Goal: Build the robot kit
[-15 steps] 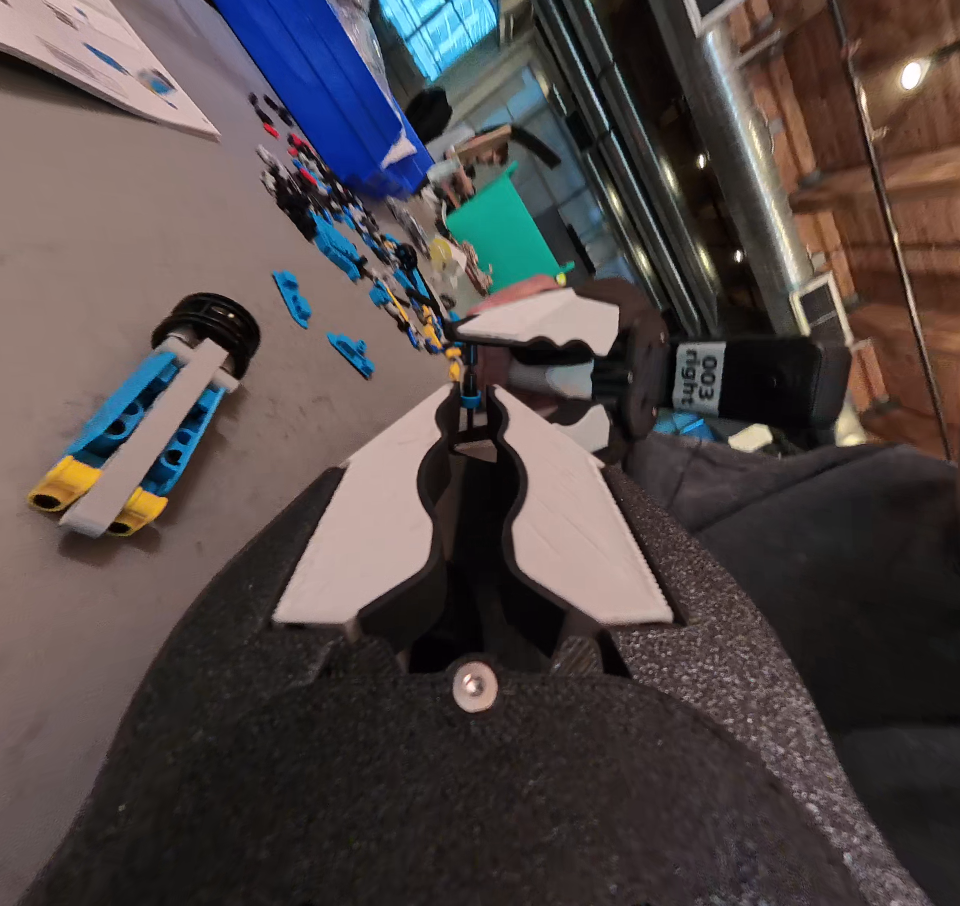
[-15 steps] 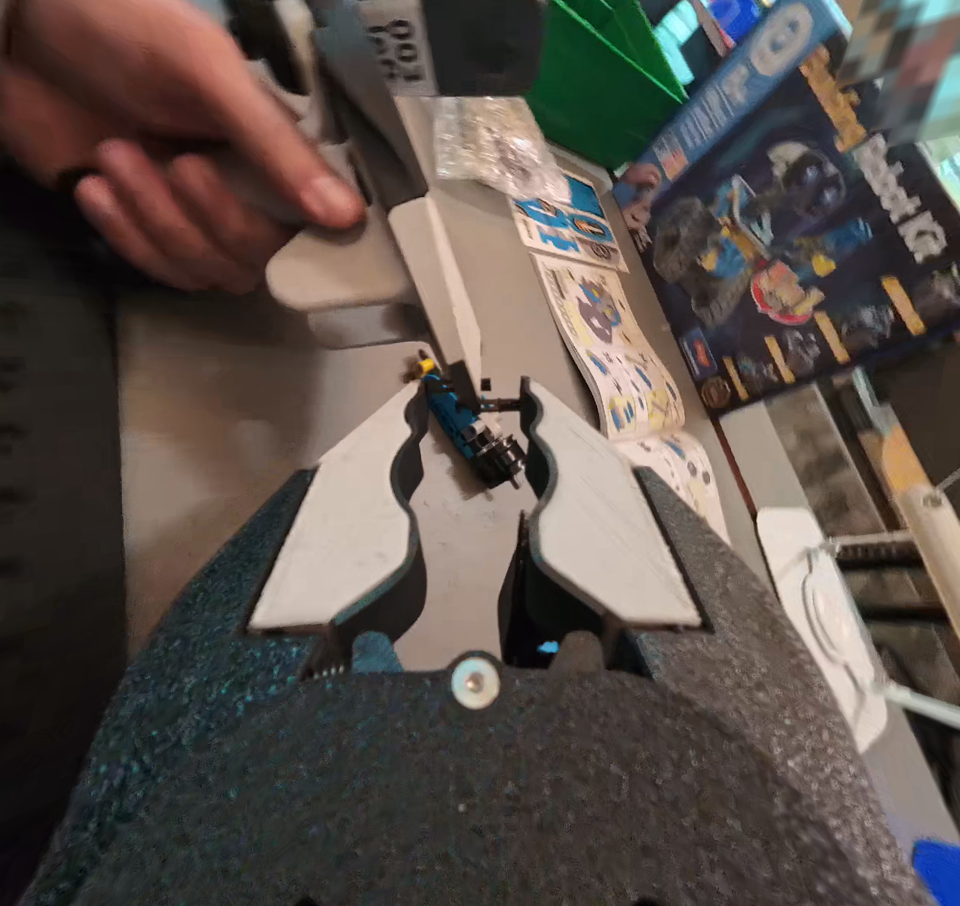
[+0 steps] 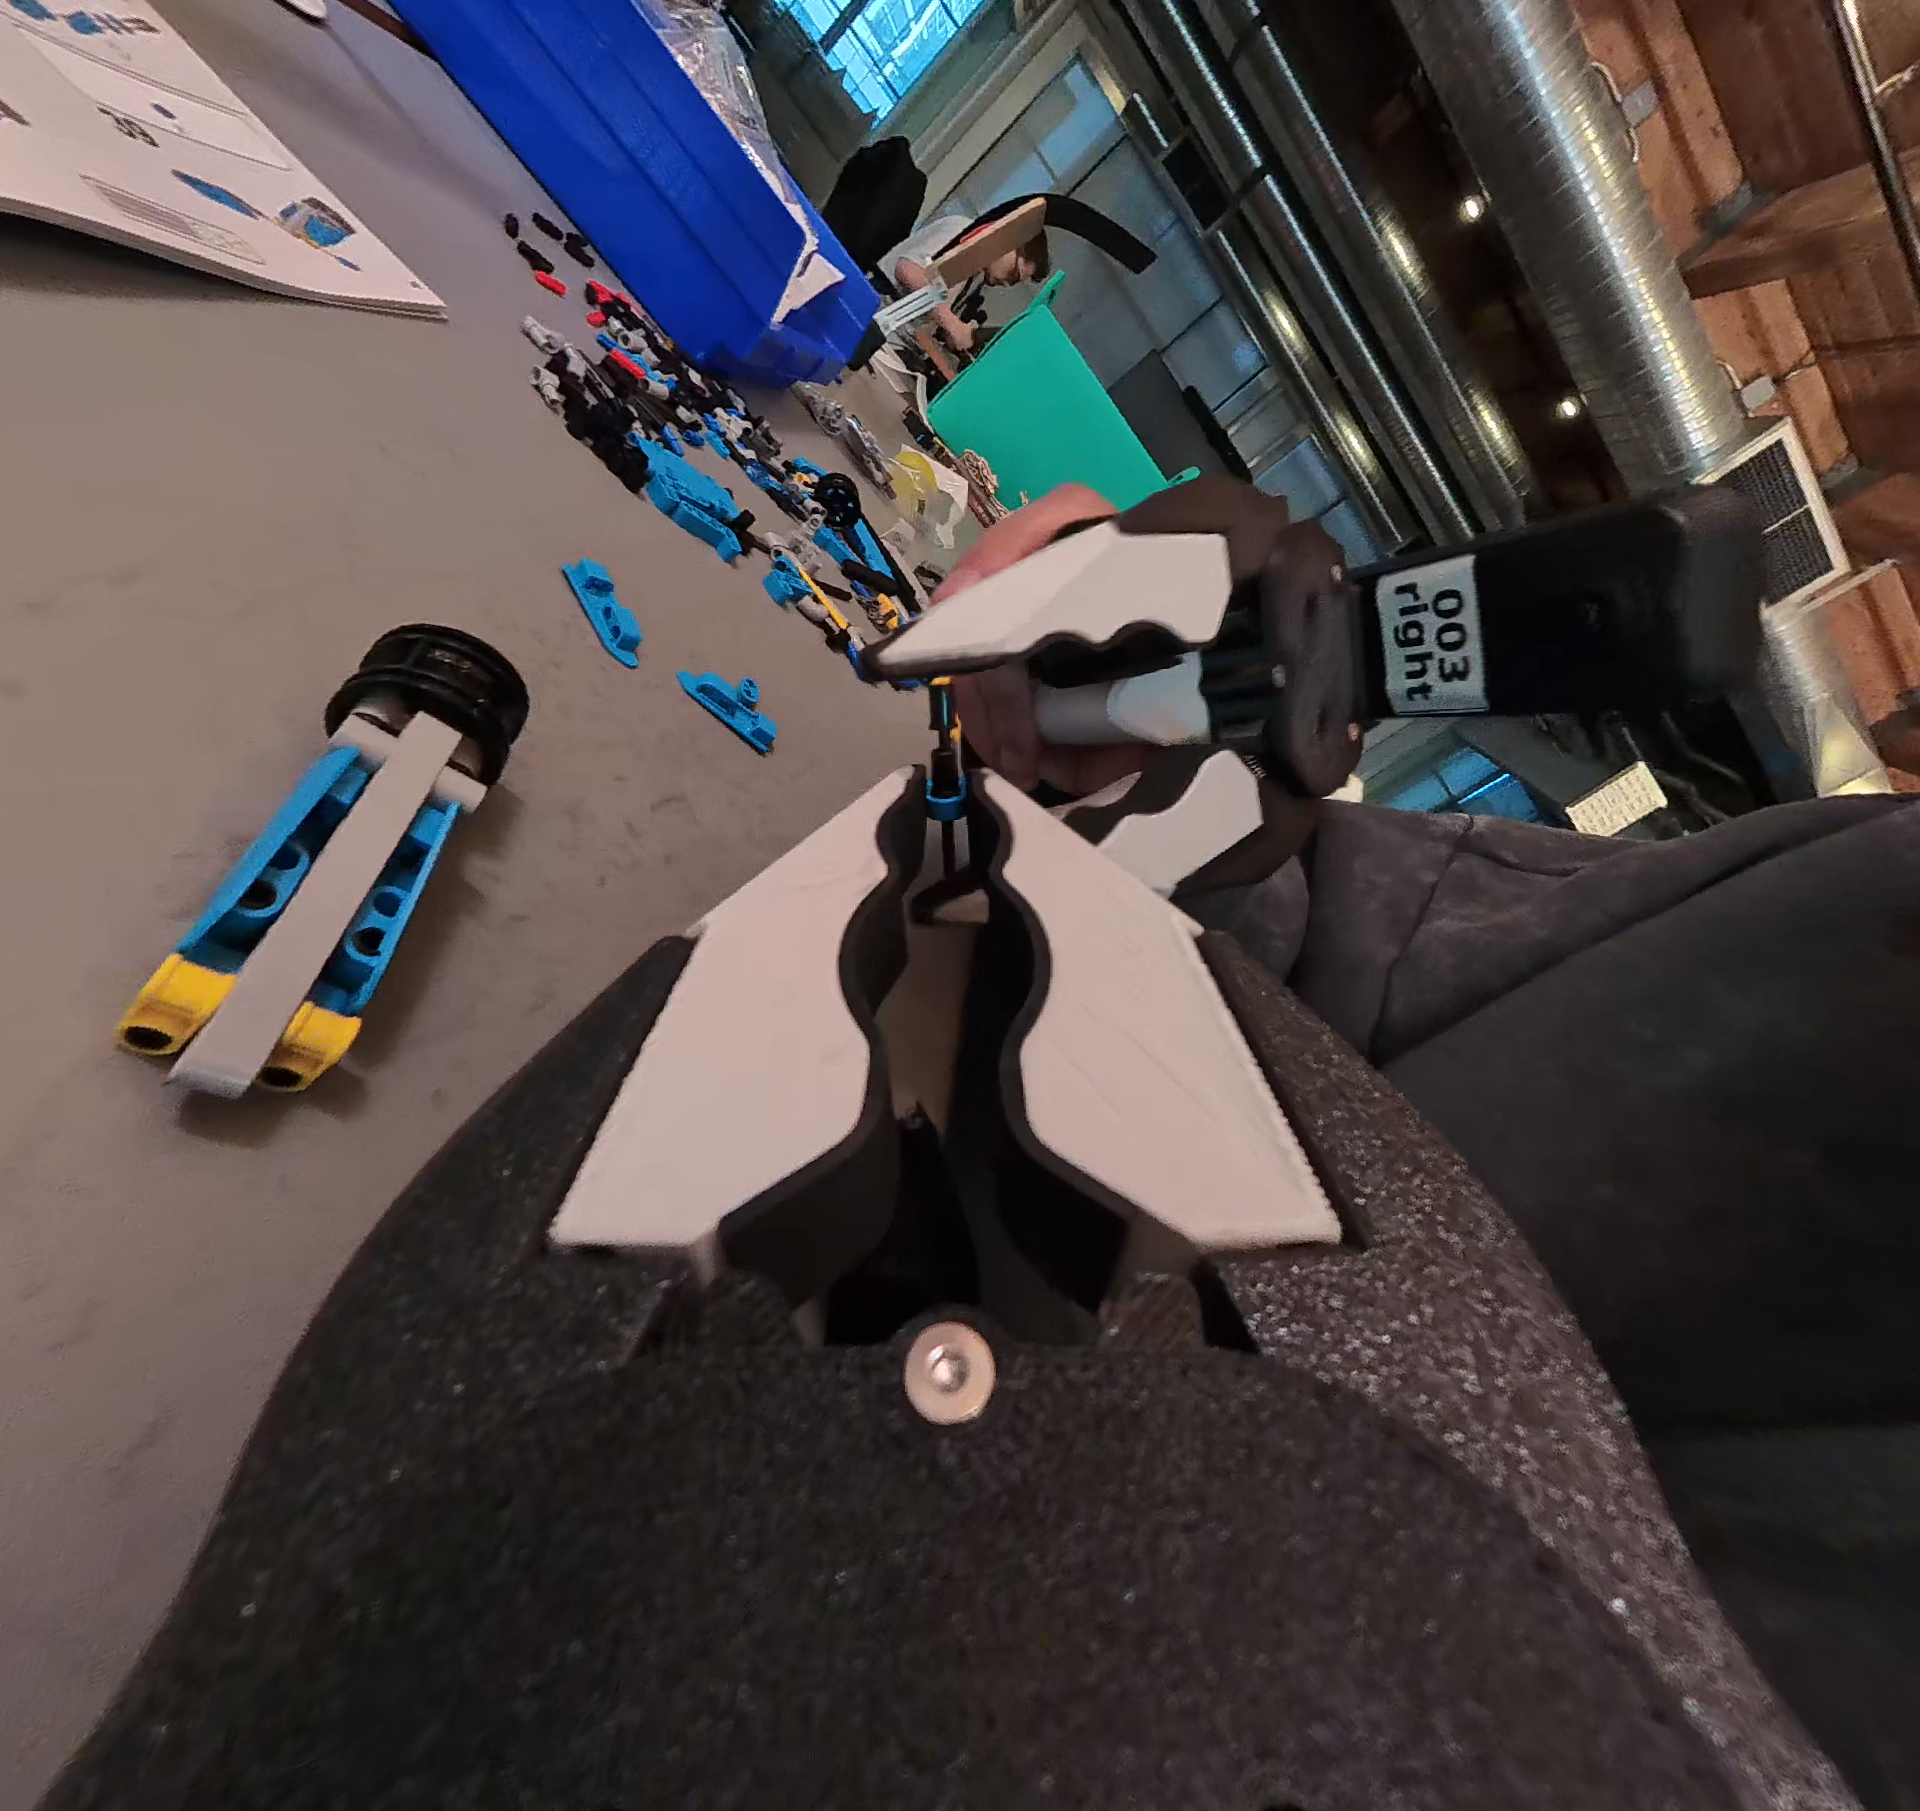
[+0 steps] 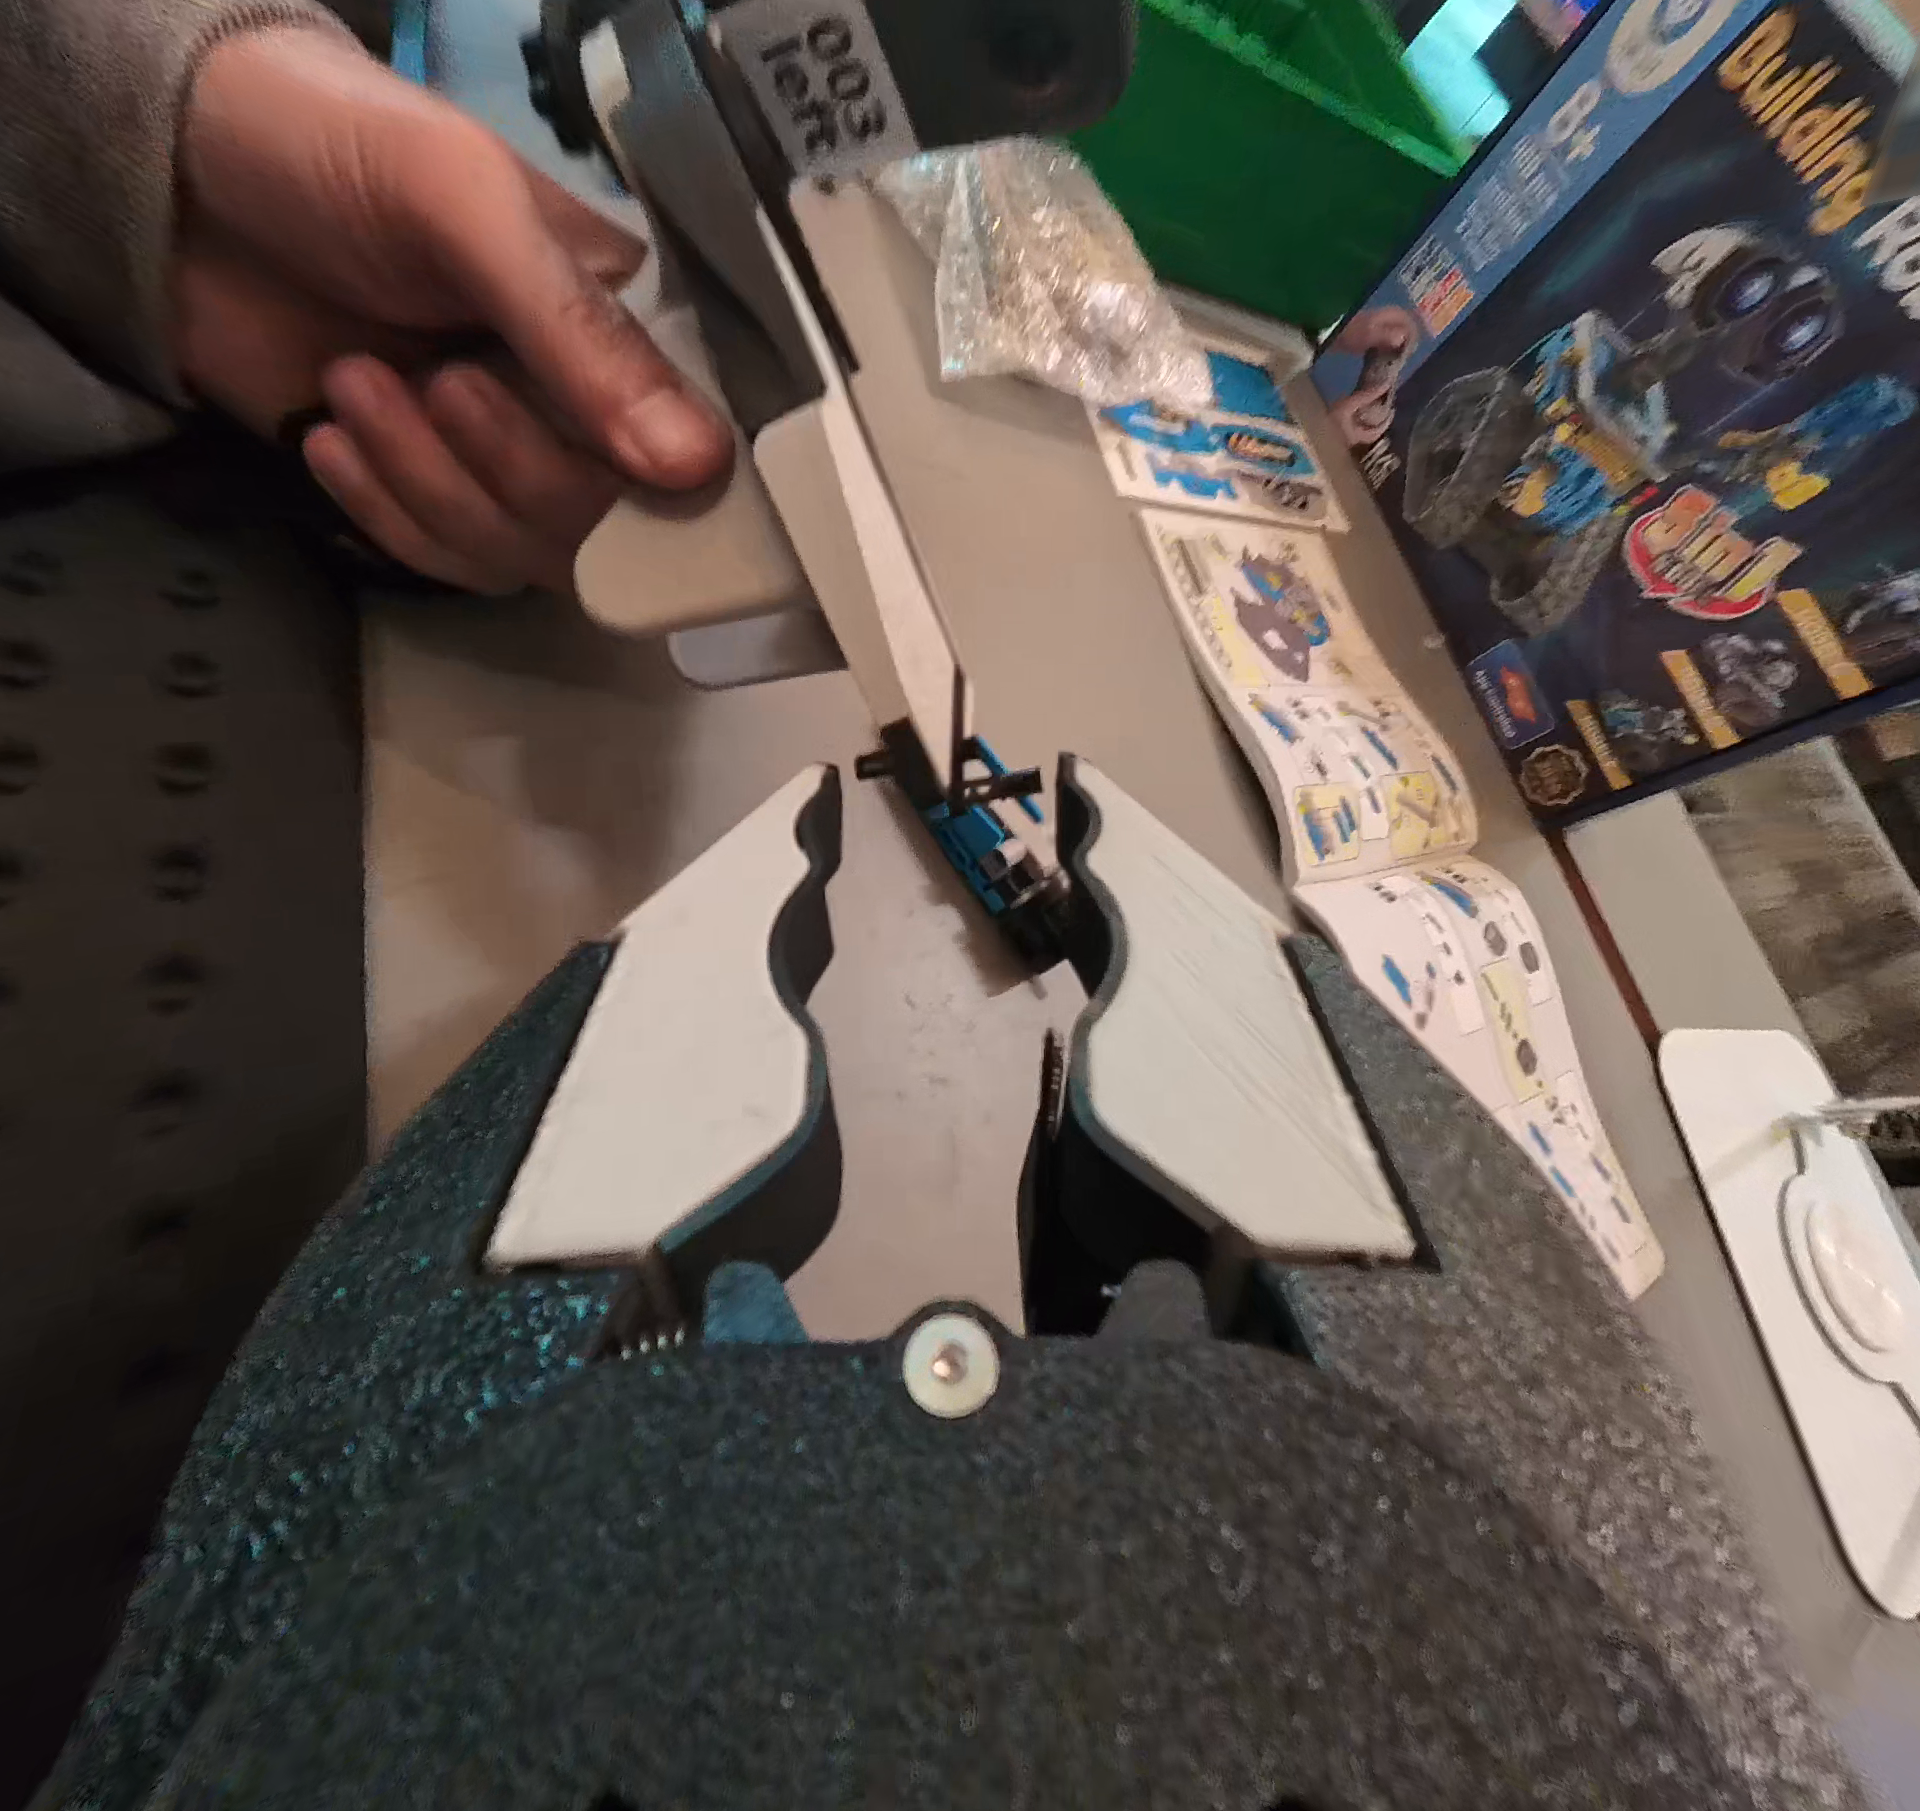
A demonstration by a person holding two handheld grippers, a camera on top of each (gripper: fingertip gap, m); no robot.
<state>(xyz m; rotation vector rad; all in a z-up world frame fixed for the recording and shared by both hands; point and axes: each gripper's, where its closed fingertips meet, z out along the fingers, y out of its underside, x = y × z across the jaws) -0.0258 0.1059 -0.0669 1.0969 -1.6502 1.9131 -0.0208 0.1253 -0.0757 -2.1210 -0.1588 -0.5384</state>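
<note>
Both grippers meet above grey table (image 3: pixel 260 535). Left gripper (image 3: pixel 943 805) clamps narrow on small blue/black brick assy (image 3: pixel 943 790); right gripper (image 4: pixel 951 795) gapes wide, assy between its tips, w/ loose parts (image 3: pixel 707 473) scattered nearby.

small blue-and-black brick assembly (image 4: pixel 987 852) | pinched at left gripper (image 3: pixel 948 797) tips (held off the table) | black axle protruding

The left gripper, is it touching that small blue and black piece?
Touching: in the left wrist view, the left gripper is shut on the small blue and black piece, pinched between its fingertips.
</note>
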